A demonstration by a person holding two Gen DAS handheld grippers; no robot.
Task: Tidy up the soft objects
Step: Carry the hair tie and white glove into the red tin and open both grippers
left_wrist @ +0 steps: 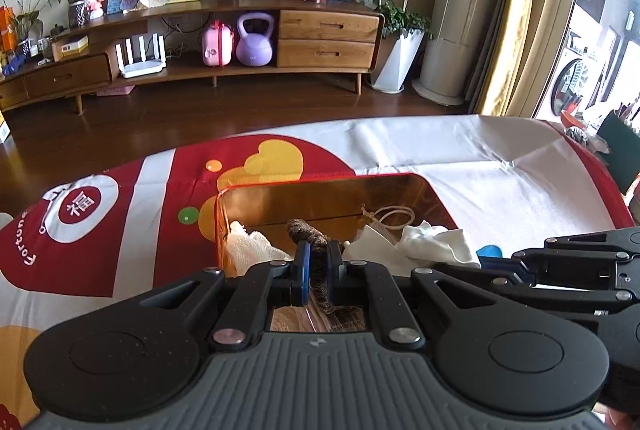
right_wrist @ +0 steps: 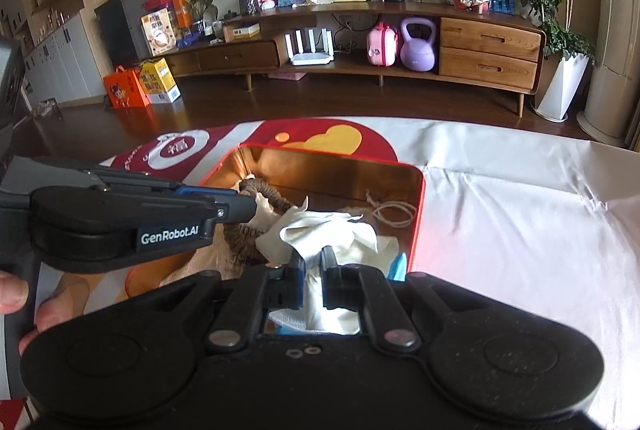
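Observation:
A red tin box with a gold inside stands on the red and white tablecloth. Over the box, my left gripper is shut on a brown woven piece. My right gripper is shut on a crumpled white cloth, also above the box. In the box lie a white gauze cloth and a pale drawstring pouch with its cord. The right gripper reaches in from the right, and the left gripper comes in from the left with the brown piece.
The tablecloth lies bare to the right of the box. Beyond the table's far edge is dark wood floor, then a low wooden cabinet holding a purple kettlebell. A person's fingers hold the left gripper.

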